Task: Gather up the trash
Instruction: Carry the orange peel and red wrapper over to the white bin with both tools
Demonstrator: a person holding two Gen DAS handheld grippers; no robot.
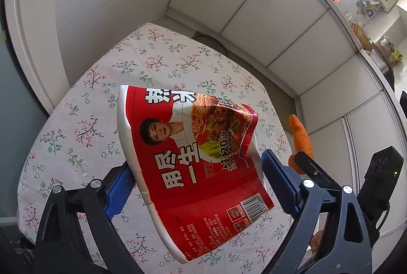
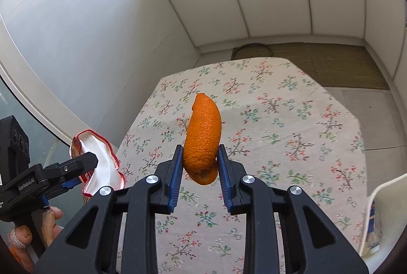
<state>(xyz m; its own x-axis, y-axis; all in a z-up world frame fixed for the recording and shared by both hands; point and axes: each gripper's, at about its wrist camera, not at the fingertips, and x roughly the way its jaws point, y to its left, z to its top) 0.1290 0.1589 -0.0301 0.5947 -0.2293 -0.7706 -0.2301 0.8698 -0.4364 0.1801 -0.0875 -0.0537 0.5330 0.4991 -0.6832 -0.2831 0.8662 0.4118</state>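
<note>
Two light, limp scraps lifted off the table (image 2: 279, 121); left gripper (image 1: 201, 172) pinches wrapper (image 1: 193, 147) at its crinkly middle; right gripper (image 2: 201, 167) clamps peel (image 2: 203, 136) low.

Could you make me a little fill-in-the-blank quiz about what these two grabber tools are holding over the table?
1. The right gripper is shut on a curled piece of ____ peel.
2. The left gripper holds a crumpled red and white ____ food wrapper.
3. The white tablecloth below has a ____ print.

Missing words: orange; plastic; floral
</note>
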